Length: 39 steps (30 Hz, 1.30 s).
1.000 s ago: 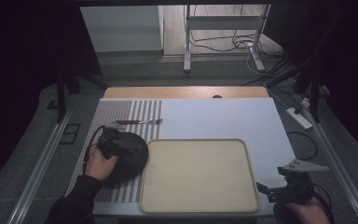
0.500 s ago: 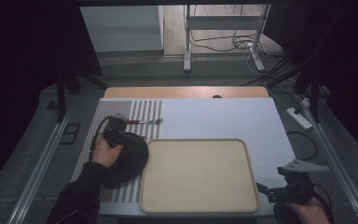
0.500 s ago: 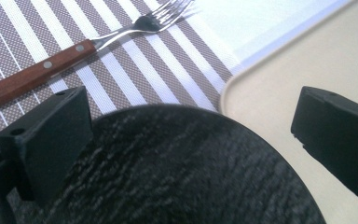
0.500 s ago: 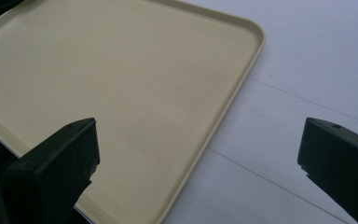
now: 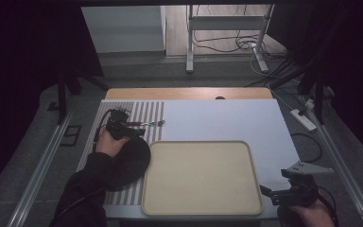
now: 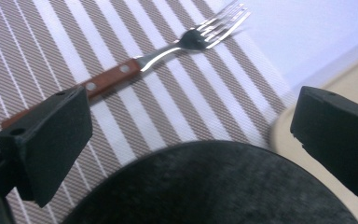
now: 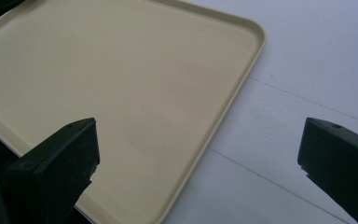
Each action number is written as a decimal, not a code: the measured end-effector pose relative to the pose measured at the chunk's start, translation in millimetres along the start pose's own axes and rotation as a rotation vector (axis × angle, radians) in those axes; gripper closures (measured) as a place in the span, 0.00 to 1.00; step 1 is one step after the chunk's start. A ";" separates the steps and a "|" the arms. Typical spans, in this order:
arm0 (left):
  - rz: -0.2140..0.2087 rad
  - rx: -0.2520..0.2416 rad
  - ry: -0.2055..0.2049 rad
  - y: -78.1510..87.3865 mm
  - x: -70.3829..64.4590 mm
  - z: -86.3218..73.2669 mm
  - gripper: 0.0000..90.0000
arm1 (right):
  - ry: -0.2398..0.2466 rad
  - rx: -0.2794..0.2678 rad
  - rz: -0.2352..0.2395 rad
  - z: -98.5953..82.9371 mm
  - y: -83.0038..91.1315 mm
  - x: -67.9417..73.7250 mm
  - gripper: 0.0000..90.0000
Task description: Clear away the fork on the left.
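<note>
The tray (image 5: 202,177) is a shallow beige rectangle with rounded corners and a low raised rim, and it holds nothing; its surface looks smooth and matte in the right gripper view (image 7: 121,84). Just beside its left edge lies a round dark plate (image 5: 130,161) with a finely speckled, matte face (image 6: 214,186), also bare. The plate rests on a woven mat (image 5: 144,113) striped in brown and white (image 6: 168,107), which covers the left part of the white table (image 5: 227,120). On the mat beyond the plate lies the fork (image 5: 144,124), flat, with a reddish-brown wooden handle set with two metal rivets and shiny steel tines (image 6: 168,51) that point toward the bare table. The left gripper (image 5: 123,128) hangs over the far rim of the plate, just short of the fork's handle end, its jaws spread wide with nothing between them; the left jaw overlaps the handle end in its own view. The right gripper (image 5: 283,194) sits at the tray's near right corner, jaws likewise spread wide and empty. No writing or label can be read on anything.
</note>
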<state>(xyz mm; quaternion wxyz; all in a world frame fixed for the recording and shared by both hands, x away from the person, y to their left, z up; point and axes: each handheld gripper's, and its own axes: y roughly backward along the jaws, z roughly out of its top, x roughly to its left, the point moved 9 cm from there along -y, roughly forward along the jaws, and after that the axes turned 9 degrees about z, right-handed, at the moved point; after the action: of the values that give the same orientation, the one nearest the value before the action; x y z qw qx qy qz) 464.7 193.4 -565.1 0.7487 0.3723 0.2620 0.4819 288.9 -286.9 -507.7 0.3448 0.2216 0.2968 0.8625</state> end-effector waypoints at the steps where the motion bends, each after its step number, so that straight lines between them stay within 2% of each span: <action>1: 0.004 0.007 -0.001 -2.1 2.2 1.1 0.00 | 0.000 0.000 0.000 0.0 0.0 0.1 0.00; 13: 0.036 0.060 -0.009 -28.4 15.6 16.2 0.00 | 0.002 0.001 0.004 -0.1 0.1 0.5 0.00; 16: 0.048 0.061 -0.017 -32.8 17.6 19.0 0.04 | 0.002 0.000 0.006 -0.1 0.2 0.6 0.00; 19: 0.035 0.071 -0.052 -36.6 15.2 19.0 0.19 | 0.002 0.000 0.007 -0.1 0.2 0.7 0.00; 21: 0.026 0.076 -0.076 -38.1 12.2 18.7 0.36 | 0.003 0.000 0.007 -0.1 0.2 0.8 0.00; 26: -0.014 0.087 -0.098 -41.2 5.2 20.7 0.71 | 0.004 0.000 0.008 -0.1 0.3 0.9 0.00; 30: -0.025 0.132 -0.128 -48.5 0.6 19.1 0.95 | 0.006 -0.001 0.010 -0.1 0.3 1.1 0.00; 33: -0.024 0.149 -0.140 -55.5 -1.7 18.7 0.99 | 0.006 -0.002 0.011 -0.1 0.4 1.1 0.00; 35: -0.005 0.151 -0.145 -59.7 -1.5 19.8 0.99 | 0.005 -0.002 0.012 -0.1 0.5 1.2 0.00; 39: -0.001 0.135 -0.129 -64.5 -1.3 26.2 0.99 | 0.006 -0.002 0.014 -0.1 0.6 1.3 0.00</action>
<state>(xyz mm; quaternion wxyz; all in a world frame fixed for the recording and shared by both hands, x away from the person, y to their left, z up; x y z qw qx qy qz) 517.8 167.6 -602.0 0.7374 0.4520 0.2451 0.4380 287.7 -286.3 -507.1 0.3382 0.2207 0.2953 0.8659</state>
